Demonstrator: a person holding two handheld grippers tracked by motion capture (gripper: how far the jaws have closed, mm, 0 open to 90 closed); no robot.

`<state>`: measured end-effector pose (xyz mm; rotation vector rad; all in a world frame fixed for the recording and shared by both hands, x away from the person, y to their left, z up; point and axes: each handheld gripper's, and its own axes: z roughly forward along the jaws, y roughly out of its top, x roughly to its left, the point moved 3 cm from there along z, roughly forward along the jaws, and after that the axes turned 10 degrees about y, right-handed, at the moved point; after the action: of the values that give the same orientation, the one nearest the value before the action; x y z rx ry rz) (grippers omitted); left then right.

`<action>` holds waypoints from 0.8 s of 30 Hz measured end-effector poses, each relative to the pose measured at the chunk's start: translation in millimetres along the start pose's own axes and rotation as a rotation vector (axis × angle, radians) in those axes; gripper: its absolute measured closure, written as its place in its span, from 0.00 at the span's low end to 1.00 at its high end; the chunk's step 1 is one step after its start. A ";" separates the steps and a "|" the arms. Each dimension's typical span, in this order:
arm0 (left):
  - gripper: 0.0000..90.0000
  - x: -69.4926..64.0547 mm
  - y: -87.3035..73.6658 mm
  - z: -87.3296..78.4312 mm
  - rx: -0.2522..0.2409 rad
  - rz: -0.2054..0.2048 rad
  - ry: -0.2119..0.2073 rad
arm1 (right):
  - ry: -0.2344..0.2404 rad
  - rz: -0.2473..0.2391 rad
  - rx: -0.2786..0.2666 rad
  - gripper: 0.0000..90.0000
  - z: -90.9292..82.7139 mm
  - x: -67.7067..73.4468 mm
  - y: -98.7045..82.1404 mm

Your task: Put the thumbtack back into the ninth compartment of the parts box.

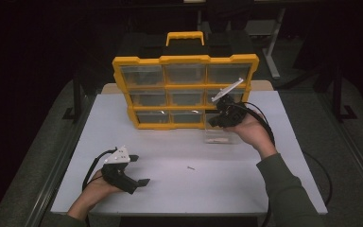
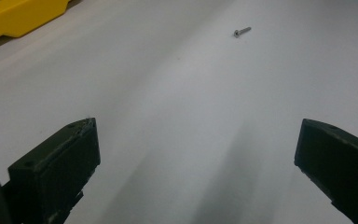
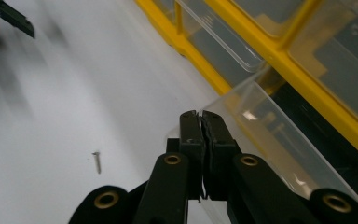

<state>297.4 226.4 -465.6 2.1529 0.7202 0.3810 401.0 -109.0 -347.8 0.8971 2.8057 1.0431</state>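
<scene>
A yellow organiser (image 1: 185,86) with clear drawers stands upright at the back of the white table (image 1: 170,189). One clear drawer (image 1: 223,137) is out of the bottom right slot and rests on the table in front of it. My right gripper (image 1: 216,121) is shut on the rim of this drawer (image 3: 261,126), its jaws pressed together (image 3: 200,114). A small screw (image 1: 190,168) lies loose on the table between the two hands. My left gripper (image 1: 141,170) hovers low at the front left, open and empty (image 2: 196,149), with the screw (image 2: 242,31) well ahead of it.
The organiser's yellow carry handle (image 1: 185,35) sticks up at the back. A corner of its frame (image 2: 18,18) lies far ahead of the left gripper. Black cables (image 1: 90,170) trail from both grippers. Dark floor surrounds the table.
</scene>
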 end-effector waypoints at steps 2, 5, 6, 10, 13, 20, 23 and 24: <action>0.00 0.1 0.0 -0.1 -0.001 0.000 0.000 | -0.017 0.003 0.006 0.96 0.5 -4.5 -1.7; 0.00 0.1 0.0 -0.2 0.000 -0.002 0.000 | -0.036 0.015 0.015 0.96 1.6 -10.1 -3.8; 0.00 0.0 0.0 -0.2 -0.002 -0.003 0.000 | -0.036 0.016 0.016 0.96 1.8 -11.1 -4.1; 0.00 0.0 0.0 -0.2 -0.002 -0.003 -0.001 | -0.041 0.030 0.024 0.96 4.9 -17.2 -7.0; 0.00 0.0 -0.1 -0.2 0.000 -0.002 -0.001 | -0.045 0.043 0.033 0.96 9.1 -23.0 -10.9; 0.00 0.0 -0.2 -0.2 0.000 -0.003 -0.001 | -0.052 0.071 0.056 0.95 16.5 -31.2 -18.8; 0.00 -0.1 -0.2 -0.1 0.001 -0.003 -0.001 | -0.052 0.075 0.063 0.95 18.3 -32.5 -20.9; 0.00 0.0 -0.2 0.0 0.002 -0.003 -0.002 | -0.053 0.075 0.064 0.95 18.5 -32.7 -21.4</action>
<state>297.3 226.5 -465.8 2.1530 0.7231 0.3764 421.2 -128.2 -380.9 1.0280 2.7971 0.9274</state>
